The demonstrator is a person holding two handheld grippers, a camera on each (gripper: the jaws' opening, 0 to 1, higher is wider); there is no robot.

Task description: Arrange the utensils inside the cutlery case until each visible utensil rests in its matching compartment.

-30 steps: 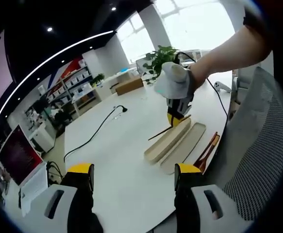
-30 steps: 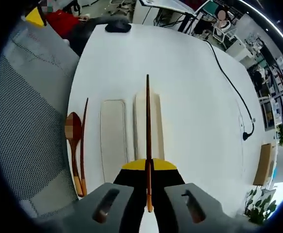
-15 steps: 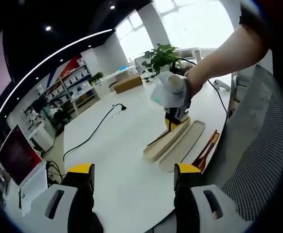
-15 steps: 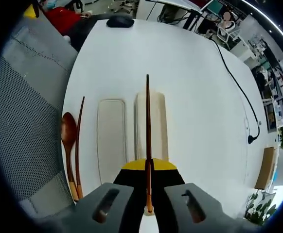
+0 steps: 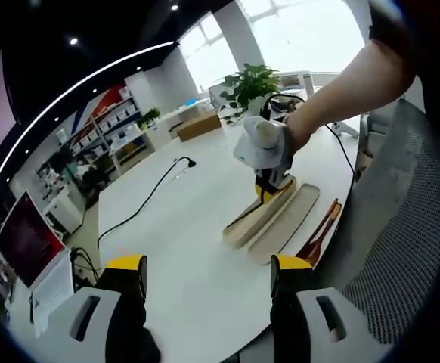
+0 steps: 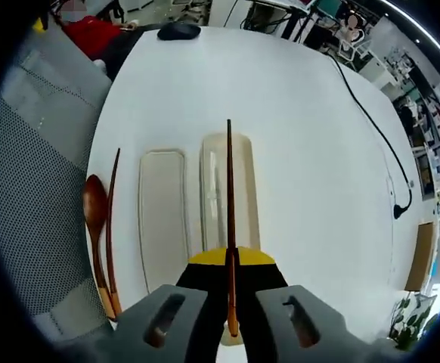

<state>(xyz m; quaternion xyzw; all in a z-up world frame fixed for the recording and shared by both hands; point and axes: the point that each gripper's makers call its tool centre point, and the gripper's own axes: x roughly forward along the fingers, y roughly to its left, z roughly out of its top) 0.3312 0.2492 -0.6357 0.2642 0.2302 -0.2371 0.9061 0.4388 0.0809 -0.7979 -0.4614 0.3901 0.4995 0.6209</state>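
Your right tongs (image 6: 230,261), clenched on a chopstick (image 6: 230,219), have dropped closer over the case's (image 6: 230,189) open tray since a second ago; your left tongs (image 5: 208,274) hang released.

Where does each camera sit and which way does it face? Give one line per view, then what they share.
Left gripper view: rides the left gripper, held low at the table's near edge, facing across the white table; a person's forearm shows.
Right gripper view: rides the right gripper, looking down along the held chopstick over the cutlery case.
Shared: case, lid, spoon, second chopstick, black cable.
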